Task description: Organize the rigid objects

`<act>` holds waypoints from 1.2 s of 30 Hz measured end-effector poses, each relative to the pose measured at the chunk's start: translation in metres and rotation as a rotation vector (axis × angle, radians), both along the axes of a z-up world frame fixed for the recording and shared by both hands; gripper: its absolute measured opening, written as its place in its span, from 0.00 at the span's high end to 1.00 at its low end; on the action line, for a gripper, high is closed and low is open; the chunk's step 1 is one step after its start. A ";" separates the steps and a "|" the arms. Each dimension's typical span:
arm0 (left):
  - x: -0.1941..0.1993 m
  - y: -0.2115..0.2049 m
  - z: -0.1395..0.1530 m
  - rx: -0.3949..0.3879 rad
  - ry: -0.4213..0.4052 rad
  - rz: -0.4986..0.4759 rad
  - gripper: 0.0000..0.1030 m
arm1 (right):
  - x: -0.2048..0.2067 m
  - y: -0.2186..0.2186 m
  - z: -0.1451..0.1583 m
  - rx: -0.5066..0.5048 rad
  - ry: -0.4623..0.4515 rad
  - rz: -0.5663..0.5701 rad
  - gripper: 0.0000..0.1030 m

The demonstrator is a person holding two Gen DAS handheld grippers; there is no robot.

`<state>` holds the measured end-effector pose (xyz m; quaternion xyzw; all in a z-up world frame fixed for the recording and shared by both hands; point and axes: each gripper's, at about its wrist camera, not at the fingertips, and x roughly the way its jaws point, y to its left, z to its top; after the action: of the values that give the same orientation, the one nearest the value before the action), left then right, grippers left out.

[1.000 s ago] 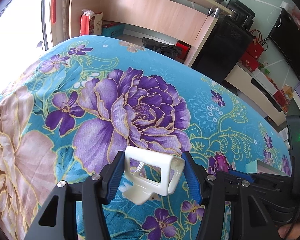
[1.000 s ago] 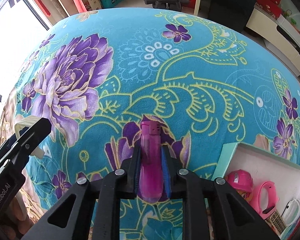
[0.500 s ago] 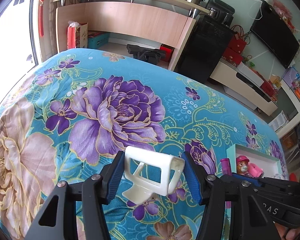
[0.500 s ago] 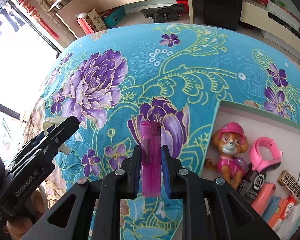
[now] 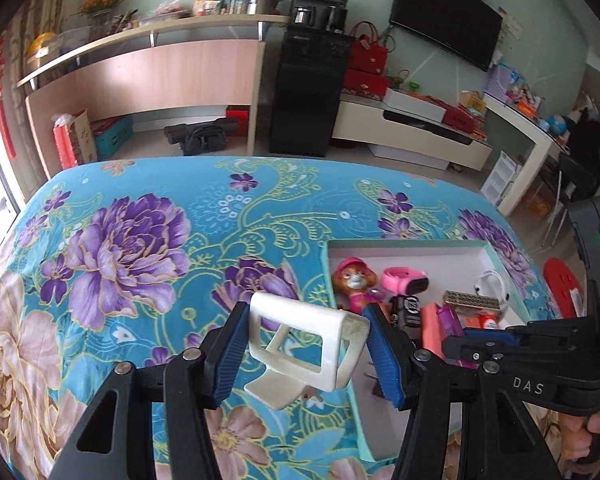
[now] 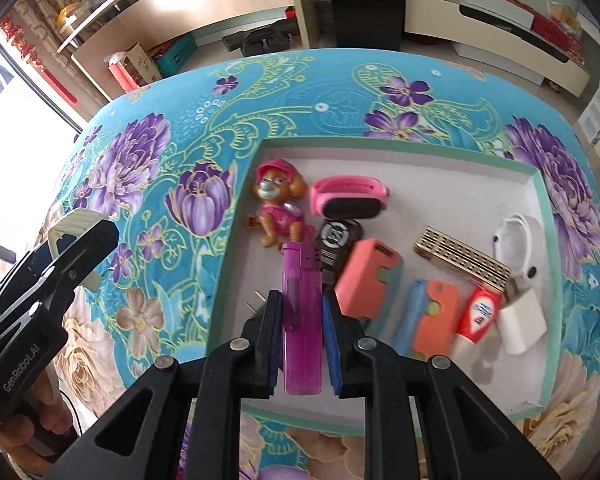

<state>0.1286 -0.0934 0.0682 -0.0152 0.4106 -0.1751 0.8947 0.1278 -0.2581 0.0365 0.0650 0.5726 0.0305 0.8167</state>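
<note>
Lighter, purple and see-through, stands clamped upright in the right gripper, directly over the box near its left wall, long axis toward the toy dog. Left gripper, pinching the white holder, hangs just outside that wall, above the floral cloth.

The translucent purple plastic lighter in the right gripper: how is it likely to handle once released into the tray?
The translucent purple plastic lighter looks stiff and light. Its smooth, glossy sides may slip between the pads. Narrow and tall, it would probably tip flat if set upright in the mint-edged white tray.
</note>
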 end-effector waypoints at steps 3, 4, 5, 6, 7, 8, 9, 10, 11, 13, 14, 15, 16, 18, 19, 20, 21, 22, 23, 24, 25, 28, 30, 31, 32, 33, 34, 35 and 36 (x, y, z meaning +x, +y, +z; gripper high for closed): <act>-0.010 -0.028 0.000 0.023 -0.013 -0.074 0.41 | -0.011 -0.022 -0.003 -0.016 0.009 -0.031 0.81; -0.012 -0.037 -0.002 0.033 -0.014 -0.096 0.41 | -0.014 -0.030 -0.005 -0.021 0.014 -0.042 0.81; -0.014 -0.046 -0.004 0.045 -0.012 -0.116 0.41 | -0.017 -0.037 -0.006 -0.025 0.018 -0.052 0.81; -0.017 -0.054 -0.006 0.056 -0.009 -0.134 0.41 | -0.020 -0.044 -0.008 -0.029 0.023 -0.062 0.81; -0.018 -0.061 -0.008 0.064 -0.007 -0.151 0.41 | -0.023 -0.050 -0.009 -0.031 0.027 -0.071 0.81; -0.021 -0.068 -0.011 0.070 -0.007 -0.168 0.41 | -0.026 -0.055 -0.012 -0.032 0.031 -0.079 0.81; -0.023 -0.074 -0.013 0.076 -0.004 -0.184 0.41 | -0.028 -0.059 -0.014 -0.032 0.034 -0.085 0.81; -0.025 -0.081 -0.016 0.083 -0.003 -0.200 0.41 | -0.030 -0.063 -0.017 -0.032 0.037 -0.090 0.81; -0.026 -0.087 -0.019 0.088 -0.004 -0.215 0.41 | -0.032 -0.066 -0.019 -0.032 0.039 -0.094 0.81; -0.029 -0.098 -0.026 0.105 0.000 -0.239 0.41 | -0.034 -0.071 -0.022 -0.028 0.042 -0.101 0.80; -0.030 -0.103 -0.029 0.113 0.001 -0.250 0.41 | -0.036 -0.073 -0.024 -0.024 0.041 -0.106 0.81; -0.030 -0.106 -0.032 0.118 0.001 -0.258 0.41 | -0.036 -0.074 -0.025 -0.022 0.041 -0.109 0.80; -0.030 -0.109 -0.034 0.123 0.003 -0.263 0.41 | -0.036 -0.075 -0.025 -0.021 0.041 -0.112 0.80; -0.030 -0.111 -0.037 0.134 0.002 -0.262 0.40 | -0.038 -0.077 -0.027 -0.025 0.041 -0.112 0.80; -0.030 -0.110 -0.037 0.136 0.002 -0.256 0.39 | -0.038 -0.078 -0.027 -0.026 0.042 -0.112 0.80; -0.029 -0.108 -0.037 0.135 0.003 -0.250 0.31 | -0.038 -0.078 -0.027 -0.025 0.042 -0.114 0.80; -0.028 -0.106 -0.036 0.131 0.002 -0.244 0.22 | -0.037 -0.078 -0.028 -0.021 0.042 -0.117 0.80; -0.028 -0.103 -0.035 0.126 0.001 -0.235 0.19 | -0.037 -0.079 -0.028 -0.017 0.043 -0.121 0.80; -0.028 -0.100 -0.033 0.121 0.000 -0.227 0.18 | -0.037 -0.079 -0.029 -0.012 0.044 -0.125 0.80; -0.028 -0.096 -0.031 0.117 -0.002 -0.219 0.18 | -0.037 -0.080 -0.029 -0.009 0.044 -0.127 0.80; -0.028 -0.093 -0.030 0.117 -0.003 -0.210 0.18 | -0.038 -0.080 -0.029 -0.011 0.044 -0.129 0.80; -0.029 -0.078 -0.028 0.116 0.002 -0.172 0.08 | -0.040 -0.080 -0.026 -0.024 0.043 -0.137 0.79; -0.029 -0.065 -0.026 0.108 0.008 -0.140 0.03 | -0.044 -0.081 -0.023 -0.020 0.037 -0.142 0.74; -0.030 -0.059 -0.025 0.106 0.009 -0.122 0.03 | -0.047 -0.081 -0.021 -0.018 0.032 -0.142 0.67; -0.031 -0.051 -0.025 0.107 0.009 -0.102 0.02 | -0.048 -0.079 -0.019 -0.021 0.027 -0.142 0.60; -0.032 -0.044 -0.024 0.107 0.010 -0.082 0.00 | -0.050 -0.078 -0.017 -0.027 0.023 -0.139 0.56; -0.033 -0.036 -0.023 0.105 0.011 -0.062 0.00 | -0.052 -0.076 -0.015 -0.035 0.019 -0.135 0.55; -0.035 -0.027 -0.023 0.102 0.015 -0.042 0.00 | -0.054 -0.073 -0.014 -0.042 0.017 -0.130 0.53; -0.036 -0.019 -0.024 0.099 0.022 -0.023 0.00 | -0.055 -0.070 -0.013 -0.048 0.016 -0.125 0.48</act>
<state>0.0924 -0.1121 0.0440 0.0319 0.4285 -0.1645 0.8879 0.0724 -0.3279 0.0236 0.0813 0.5745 -0.0351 0.8137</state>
